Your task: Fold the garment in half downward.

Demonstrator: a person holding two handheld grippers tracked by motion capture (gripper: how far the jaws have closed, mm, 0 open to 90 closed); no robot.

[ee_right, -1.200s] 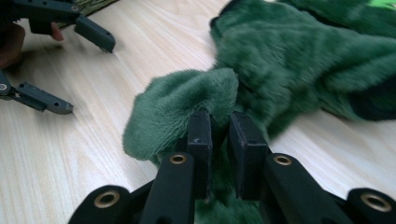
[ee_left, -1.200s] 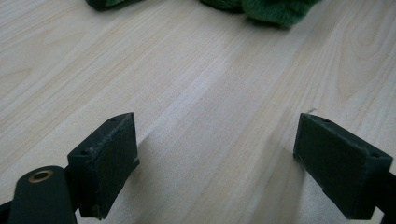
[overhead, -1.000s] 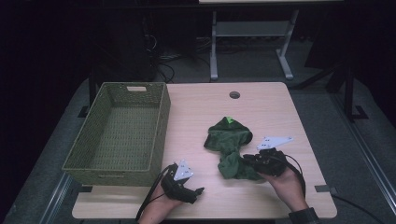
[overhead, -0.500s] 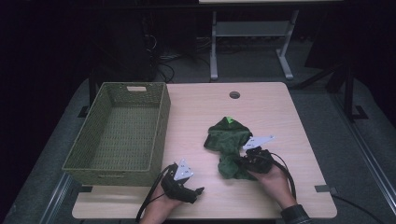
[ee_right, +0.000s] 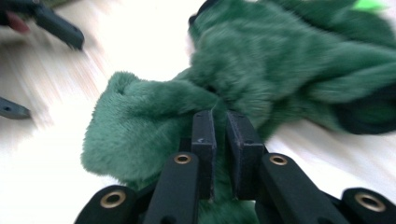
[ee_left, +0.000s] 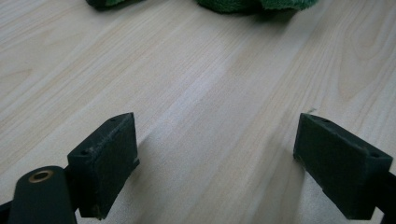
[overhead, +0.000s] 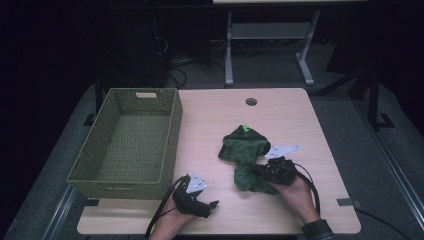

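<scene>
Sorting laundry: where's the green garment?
High view: the green garment lies right of centre on the table, right of the basket, its near end in the right tongs.

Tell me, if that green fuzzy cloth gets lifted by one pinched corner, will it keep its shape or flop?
Probably flop: the green cloth lies crumpled in soft folds on the table. It looks light and plush, so the right gripper, pinching a fold, should hold it without slipping. It shouldn't roll or break.
</scene>
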